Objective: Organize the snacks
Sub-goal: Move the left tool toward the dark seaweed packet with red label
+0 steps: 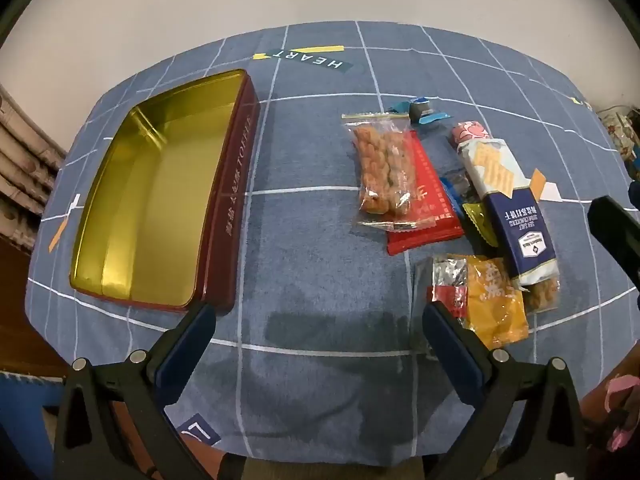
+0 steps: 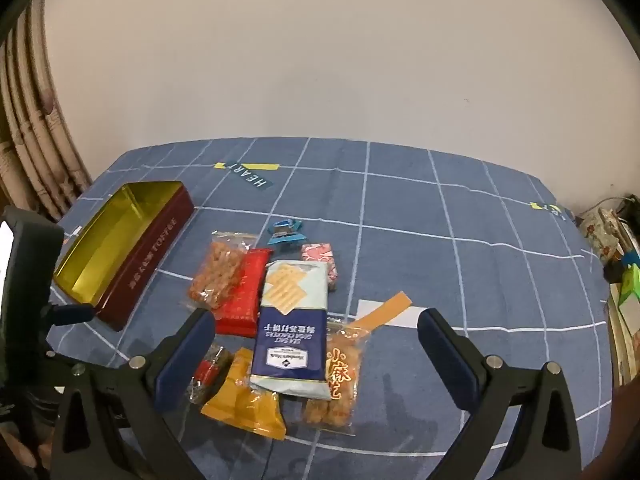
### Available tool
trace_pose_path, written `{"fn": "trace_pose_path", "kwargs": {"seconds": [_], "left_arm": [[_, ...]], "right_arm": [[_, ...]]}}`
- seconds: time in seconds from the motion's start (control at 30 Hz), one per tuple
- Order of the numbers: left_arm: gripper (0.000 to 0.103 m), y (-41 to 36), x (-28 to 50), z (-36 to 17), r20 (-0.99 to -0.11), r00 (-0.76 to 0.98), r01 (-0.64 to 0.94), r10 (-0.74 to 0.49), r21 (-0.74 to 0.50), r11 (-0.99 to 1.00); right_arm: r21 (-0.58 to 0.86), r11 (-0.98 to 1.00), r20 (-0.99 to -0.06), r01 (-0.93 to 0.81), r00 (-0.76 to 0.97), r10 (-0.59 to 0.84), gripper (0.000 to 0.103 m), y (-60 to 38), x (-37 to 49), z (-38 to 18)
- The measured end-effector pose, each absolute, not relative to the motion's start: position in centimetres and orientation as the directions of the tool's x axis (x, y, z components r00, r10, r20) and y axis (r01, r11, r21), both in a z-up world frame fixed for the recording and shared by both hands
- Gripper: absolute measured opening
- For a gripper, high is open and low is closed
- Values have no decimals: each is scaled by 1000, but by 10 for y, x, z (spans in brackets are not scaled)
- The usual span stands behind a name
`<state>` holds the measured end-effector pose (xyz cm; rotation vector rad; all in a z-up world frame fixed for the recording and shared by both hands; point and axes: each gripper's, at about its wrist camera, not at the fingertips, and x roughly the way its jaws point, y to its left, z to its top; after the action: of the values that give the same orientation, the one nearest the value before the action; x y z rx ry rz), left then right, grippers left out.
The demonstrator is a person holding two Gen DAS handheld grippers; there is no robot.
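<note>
Bare cloth (image 1: 304, 248) between tin (image 1: 228, 184) and snack pile (image 1: 436, 208).

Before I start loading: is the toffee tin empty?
Empty: the tin is lidless, its gold floor bare, and all snacks lie outside it.

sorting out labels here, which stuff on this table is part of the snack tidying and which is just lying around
For the job: open tin, cracker pack, red pack, twist bag, yellow pack, pink pack, blue-wrapped candy.

Lying about: orange tape, clutter at right.
</note>
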<state>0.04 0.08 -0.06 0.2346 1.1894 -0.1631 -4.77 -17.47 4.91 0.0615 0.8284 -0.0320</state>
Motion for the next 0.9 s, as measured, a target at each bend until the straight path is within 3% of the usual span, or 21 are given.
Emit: {"fn": "trace_pose_path", "kwargs": {"seconds": [0.9], "left_arm": [[103,6,-2,-6,-942,335,256,-9,82,963]], "right_arm": [[31,999,-784,45,620,-4,103,-173,-47,39]]}}
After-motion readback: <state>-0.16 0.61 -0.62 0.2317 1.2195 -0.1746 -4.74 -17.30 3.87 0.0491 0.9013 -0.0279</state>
